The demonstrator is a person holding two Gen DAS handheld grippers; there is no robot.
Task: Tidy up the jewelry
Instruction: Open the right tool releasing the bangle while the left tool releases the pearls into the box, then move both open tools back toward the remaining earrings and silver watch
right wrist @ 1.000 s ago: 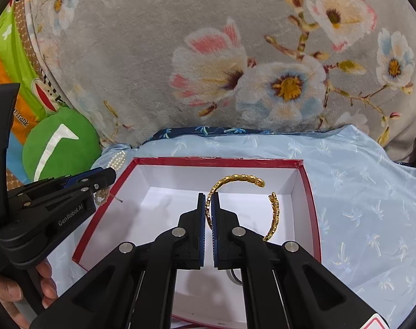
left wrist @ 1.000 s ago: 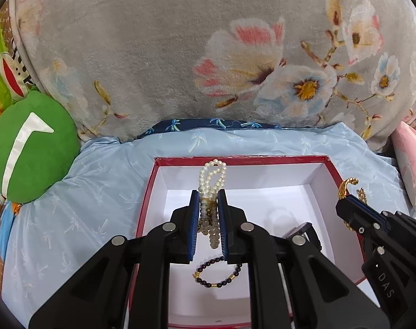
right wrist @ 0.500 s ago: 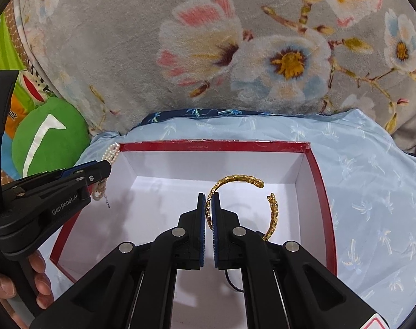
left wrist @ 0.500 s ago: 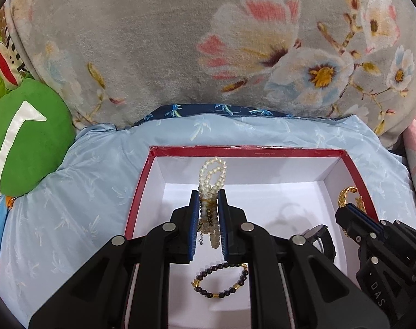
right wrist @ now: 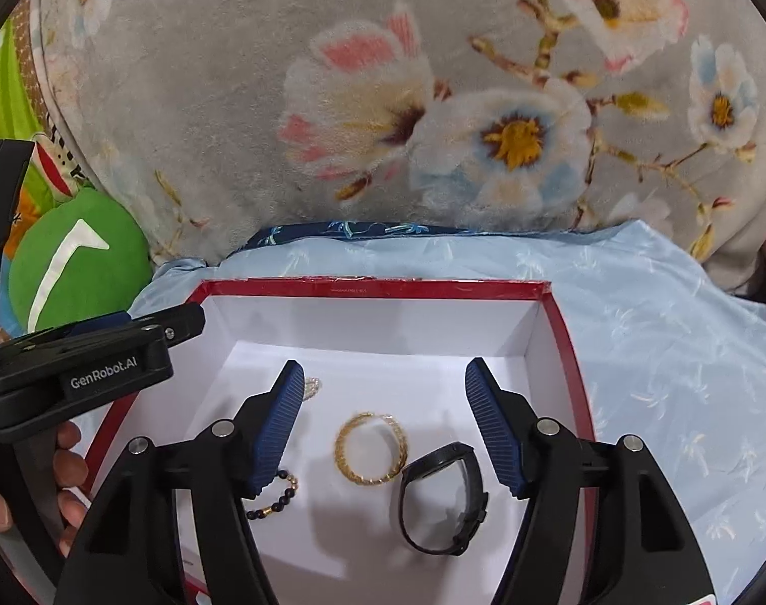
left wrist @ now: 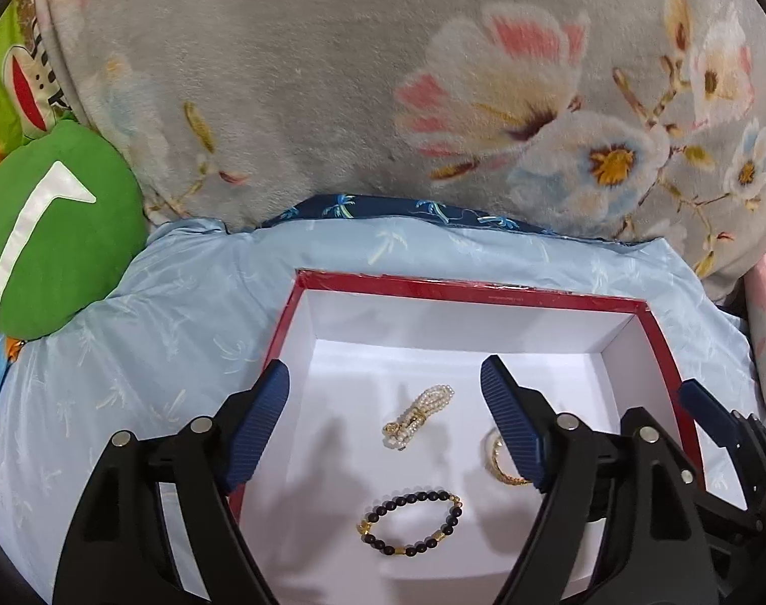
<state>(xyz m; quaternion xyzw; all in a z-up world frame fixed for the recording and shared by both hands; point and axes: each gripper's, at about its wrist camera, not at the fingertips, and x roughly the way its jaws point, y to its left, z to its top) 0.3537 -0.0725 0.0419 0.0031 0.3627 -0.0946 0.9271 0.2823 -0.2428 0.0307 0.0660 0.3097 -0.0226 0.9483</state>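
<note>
A red box (left wrist: 463, 286) with a white inside lies on the blue bedsheet; it also shows in the right wrist view (right wrist: 383, 287). In it lie a pearl bracelet (left wrist: 419, 416), a dark bead bracelet (left wrist: 410, 522), a gold bangle (right wrist: 371, 447) and a black watch band (right wrist: 446, 496). My left gripper (left wrist: 385, 378) is open and empty above the pearl bracelet. My right gripper (right wrist: 383, 375) is open and empty above the gold bangle. The gold bangle (left wrist: 501, 461) is partly hidden behind my left finger.
A grey floral blanket (left wrist: 383, 75) rises behind the box. A green cushion (left wrist: 45, 232) sits at the left. The light blue sheet (right wrist: 660, 333) spreads around the box. A hand (right wrist: 55, 484) holds the left gripper's handle.
Both grippers have opened. The pearl bracelet dropped from the left gripper and the gold bangle from the right gripper; both now lie on the box floor.
</note>
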